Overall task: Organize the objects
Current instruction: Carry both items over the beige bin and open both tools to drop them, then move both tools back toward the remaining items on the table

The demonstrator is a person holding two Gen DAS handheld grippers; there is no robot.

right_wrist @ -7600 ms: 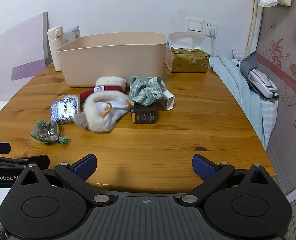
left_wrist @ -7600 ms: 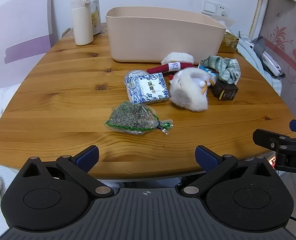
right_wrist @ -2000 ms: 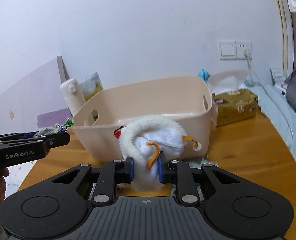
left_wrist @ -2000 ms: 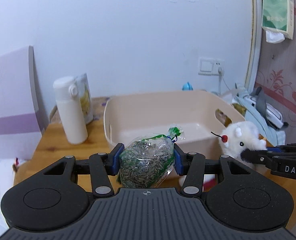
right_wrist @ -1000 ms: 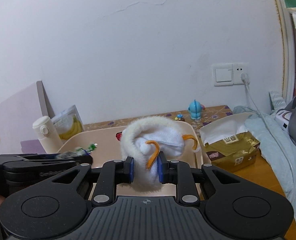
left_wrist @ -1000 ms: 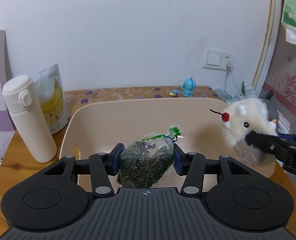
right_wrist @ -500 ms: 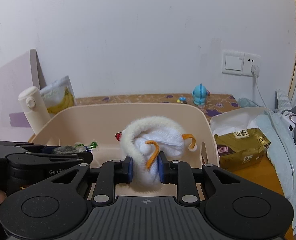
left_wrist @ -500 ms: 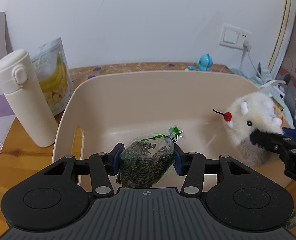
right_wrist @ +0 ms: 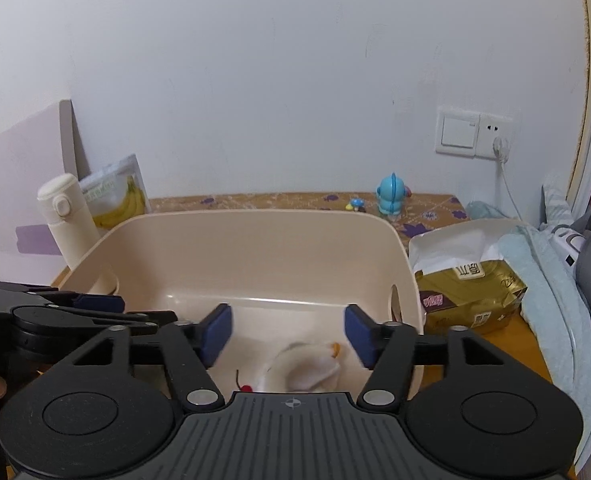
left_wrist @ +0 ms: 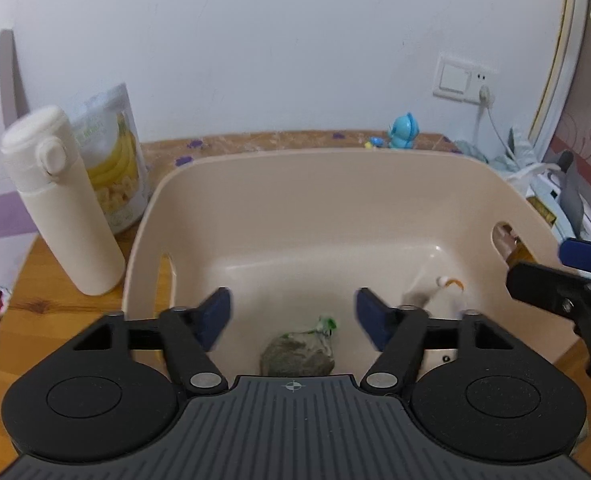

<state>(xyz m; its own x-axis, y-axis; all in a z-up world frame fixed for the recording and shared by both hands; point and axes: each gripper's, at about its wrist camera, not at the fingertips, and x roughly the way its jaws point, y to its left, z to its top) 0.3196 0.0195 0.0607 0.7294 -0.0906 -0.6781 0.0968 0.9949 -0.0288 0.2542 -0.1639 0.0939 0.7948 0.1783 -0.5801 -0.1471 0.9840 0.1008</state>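
The bin [left_wrist: 335, 200] holds the seed bag [left_wrist: 297, 354] and plush toy [right_wrist: 303, 368], low in both frames. Both the left gripper [left_wrist: 293, 316] and the right gripper [right_wrist: 287, 334] are wide open and hold nothing. They could bump the bin's rim while lifting out.

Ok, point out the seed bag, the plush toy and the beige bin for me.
seed bag [left_wrist: 297, 353], left wrist view, middle of the bag.
plush toy [right_wrist: 307, 372], right wrist view, its white body.
beige bin [left_wrist: 335, 200], left wrist view, inside of the far wall.

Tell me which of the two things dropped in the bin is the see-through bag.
The bag of dried herbs, below the left tool: clear plastic, green tie. The other, the plush toy, is white fur.
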